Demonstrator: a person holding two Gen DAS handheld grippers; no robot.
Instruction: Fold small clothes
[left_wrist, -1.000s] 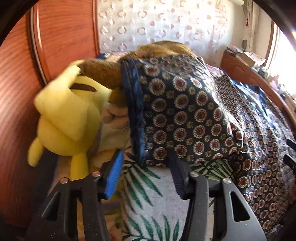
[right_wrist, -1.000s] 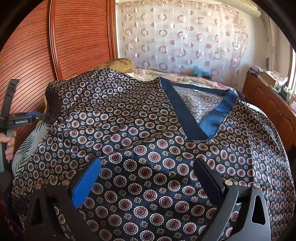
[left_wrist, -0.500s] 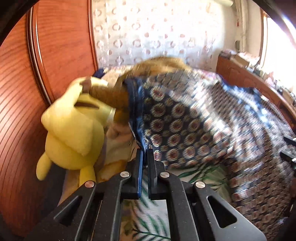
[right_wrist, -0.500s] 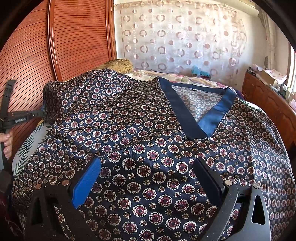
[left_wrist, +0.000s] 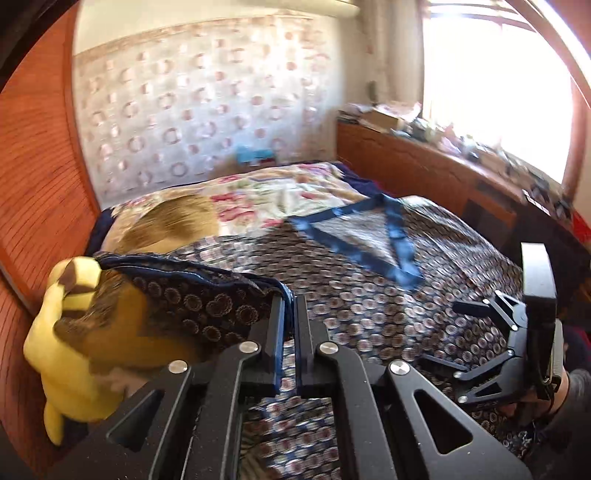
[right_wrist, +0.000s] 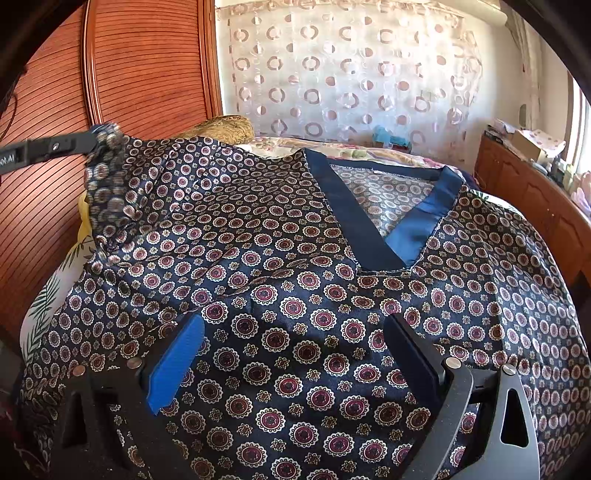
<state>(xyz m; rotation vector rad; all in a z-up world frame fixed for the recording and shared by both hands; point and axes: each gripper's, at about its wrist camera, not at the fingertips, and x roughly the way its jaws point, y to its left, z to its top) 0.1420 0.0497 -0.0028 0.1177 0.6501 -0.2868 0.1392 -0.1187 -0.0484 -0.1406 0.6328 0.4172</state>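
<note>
From the left wrist camera, the left gripper (left_wrist: 290, 306) has its two black fingers pressed together on the blue-trimmed sleeve edge of the dark navy satin top printed with round medallions (left_wrist: 369, 295), and that pinched cuff is raised off the bed while the body of the garment lies spread across the mattress with its blue V-shaped neckband (left_wrist: 395, 251) facing up. Just left of the lifted sleeve sits a yellow plush toy with brown markings (left_wrist: 70, 354), partly draped by the fabric, and a tan furry cushion (left_wrist: 173, 221) lies beyond it on the floral bedspread (left_wrist: 280, 188). The right gripper (left_wrist: 476, 339) appears at the far right, low over the cloth. From the right wrist camera, the right gripper (right_wrist: 291, 354) stands with its fingers spread wide, a blue pad (right_wrist: 177, 365) on the left one, hovering over the lower front of the top without pinching it. At the upper left, the left gripper (right_wrist: 92, 142) holds the bunched sleeve aloft before the reddish slatted wooden door (right_wrist: 147, 62).
</note>
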